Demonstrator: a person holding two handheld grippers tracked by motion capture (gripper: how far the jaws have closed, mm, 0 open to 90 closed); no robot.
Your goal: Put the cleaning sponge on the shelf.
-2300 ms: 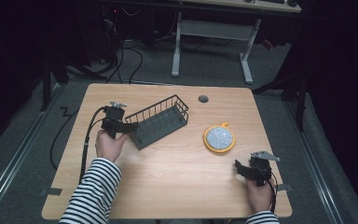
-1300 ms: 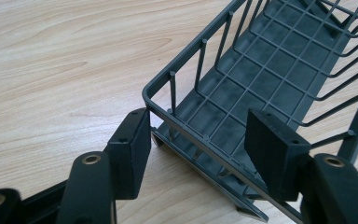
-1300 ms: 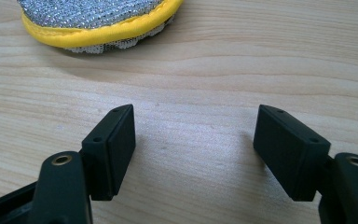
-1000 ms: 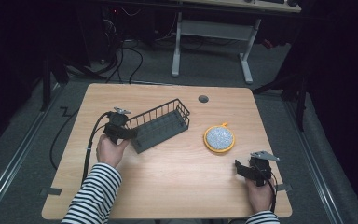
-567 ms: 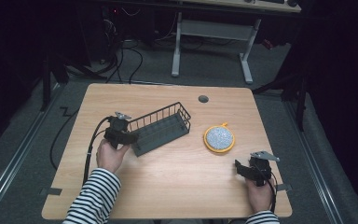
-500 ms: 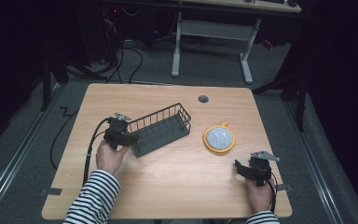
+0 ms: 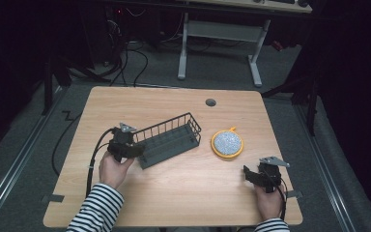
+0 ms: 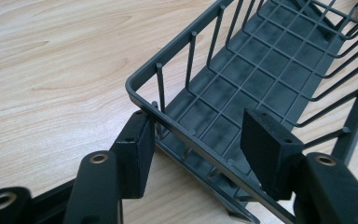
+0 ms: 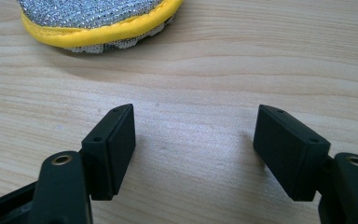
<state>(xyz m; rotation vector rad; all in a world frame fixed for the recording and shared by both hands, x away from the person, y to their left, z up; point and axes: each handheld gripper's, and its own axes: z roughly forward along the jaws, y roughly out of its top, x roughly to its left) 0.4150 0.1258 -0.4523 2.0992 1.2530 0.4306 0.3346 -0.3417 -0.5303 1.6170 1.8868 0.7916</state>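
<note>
Basket (image 7: 170,140) of dark grey wire lies on the wooden table (image 7: 174,203) a little toward nine o'clock of the table's middle, its long axis running from about eight o'clock up to two o'clock. In the left gripper view the basket (image 8: 261,79) has a grid floor and upright bars under a rounded rim, and its near corner sits between the jaws of the left gripper (image 8: 205,149). Those jaws are spread, one pad touching the outside of the corner, the other inside above the grid floor and apart from the rim, so the gripper is released rather than clamped. From above, the left gripper (image 7: 125,145) meets the basket's eight o'clock end, with the left hand (image 7: 113,166) behind it and a striped sleeve (image 7: 94,215) toward six o'clock. At three o'clock of the basket, close by but apart from it, lies a round scrubbing pad (image 7: 227,143), silver with a yellow edge; it is probably a scourer, though the weave is hard to read. The right gripper (image 7: 258,176) rests near the table's five o'clock corner, held by the right hand (image 7: 268,200). In its own view the right gripper (image 9: 193,144) has its jaws wide apart over bare wood, grasping nothing, with the pad (image 9: 98,21) at about eleven o'clock.
</note>
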